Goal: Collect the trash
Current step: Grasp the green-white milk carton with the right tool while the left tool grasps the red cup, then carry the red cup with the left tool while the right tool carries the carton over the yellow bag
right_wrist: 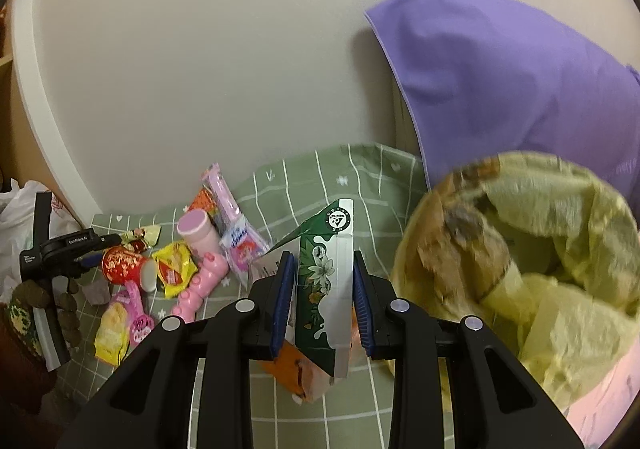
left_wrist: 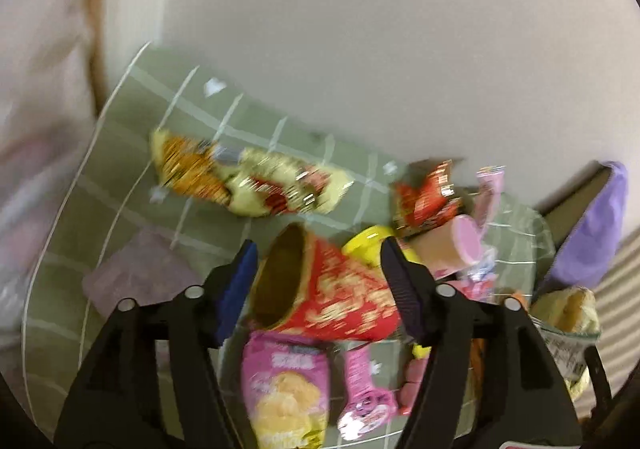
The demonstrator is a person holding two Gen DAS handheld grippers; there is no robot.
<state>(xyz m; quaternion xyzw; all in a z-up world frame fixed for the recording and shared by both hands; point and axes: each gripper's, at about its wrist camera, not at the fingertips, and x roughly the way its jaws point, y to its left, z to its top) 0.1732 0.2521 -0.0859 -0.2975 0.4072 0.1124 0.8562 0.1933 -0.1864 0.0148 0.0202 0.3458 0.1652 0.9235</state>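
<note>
Left wrist view: the left gripper (left_wrist: 318, 281) stands with its jaws apart around the red paper cup (left_wrist: 320, 289), which lies on its side on the green checked cloth (left_wrist: 120, 177); blur hides whether the pads touch it, so I judge the grab not yet made. Next it must close on the cup.

Right wrist view: the right gripper (right_wrist: 322, 301) is clamped on the green carton (right_wrist: 326, 277) (held upright), just beside the bin (right_wrist: 520, 269) with its yellow liner. Dropping it calls for a short move over the bin's mouth. 1 purple cloth (right_wrist: 500, 81) hangs by the plain wall (right_wrist: 200, 69)
</note>
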